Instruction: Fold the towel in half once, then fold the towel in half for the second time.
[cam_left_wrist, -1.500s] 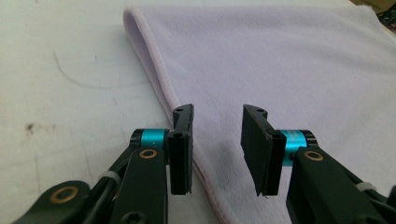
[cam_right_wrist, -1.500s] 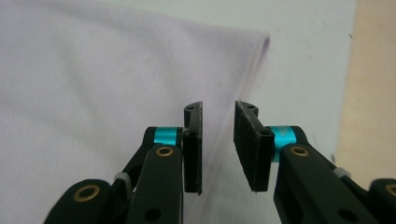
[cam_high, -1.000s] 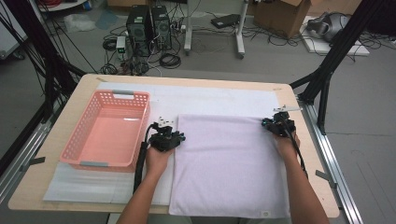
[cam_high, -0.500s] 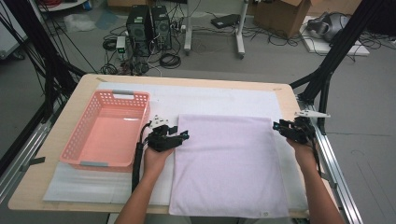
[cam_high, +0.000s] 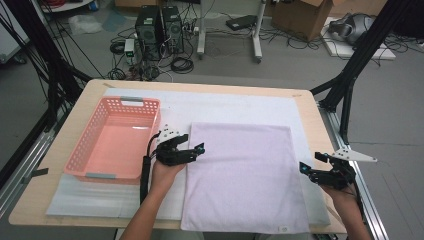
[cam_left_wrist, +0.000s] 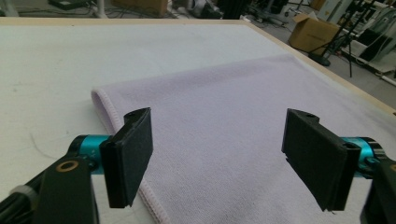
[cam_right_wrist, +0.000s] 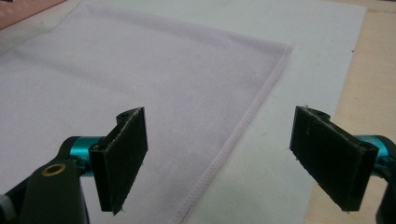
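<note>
Pink basket (cam_high: 112, 140) beside towel (cam_high: 242, 175).

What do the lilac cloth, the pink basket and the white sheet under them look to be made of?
Lilac cloth: soft napped fabric, likely microfibre or terry, matte, with a stitched hem. Pink lattice basket: moulded plastic, slightly glossy, with perforated walls. White sheet: thin matte mat, perhaps felt or foam; the look leaves it open.
</note>
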